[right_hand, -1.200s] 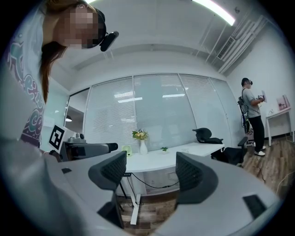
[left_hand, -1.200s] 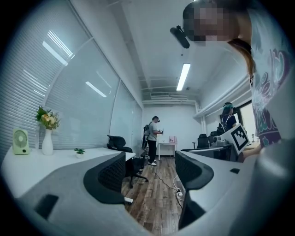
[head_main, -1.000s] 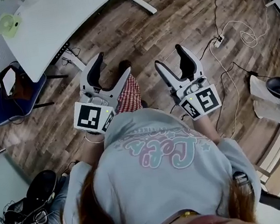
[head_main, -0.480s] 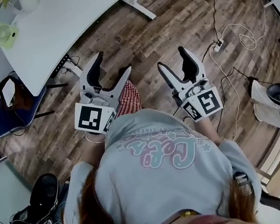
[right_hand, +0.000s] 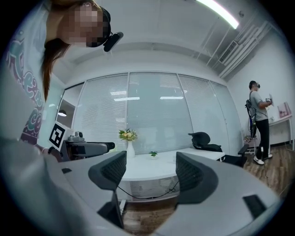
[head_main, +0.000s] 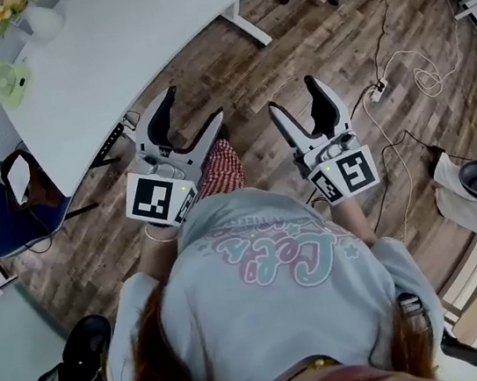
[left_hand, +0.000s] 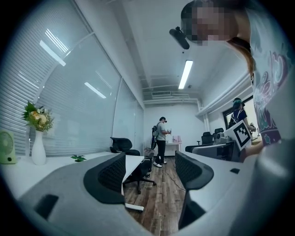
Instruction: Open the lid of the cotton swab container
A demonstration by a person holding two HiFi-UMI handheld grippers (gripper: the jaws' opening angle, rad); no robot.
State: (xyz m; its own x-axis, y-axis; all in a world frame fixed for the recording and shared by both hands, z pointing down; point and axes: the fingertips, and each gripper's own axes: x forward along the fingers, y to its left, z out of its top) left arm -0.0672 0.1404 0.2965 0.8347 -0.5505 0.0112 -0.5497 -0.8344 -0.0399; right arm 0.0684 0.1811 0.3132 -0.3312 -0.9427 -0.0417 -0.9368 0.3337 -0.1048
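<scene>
Left gripper [head_main: 196, 104]: held at your waist, jaws apart, nothing between them.
Right gripper [head_main: 292, 95]: alongside it, jaws likewise spread and empty.
Wooden floor [head_main: 314, 41]: below both grippers, with cables [head_main: 420, 69] trailing at your right.
White table [head_main: 110, 44]: ahead and to your left, well apart from both grippers.
Green fan [head_main: 14, 69] and vase of flowers [head_main: 40, 19]: at the table's far edge.
Cotton swab container: not visible in any view.
Step in hand: the approach, by my reckoning; opening not yet begun.
Next: step to the table, find the container, then steady it with one gripper.
</scene>
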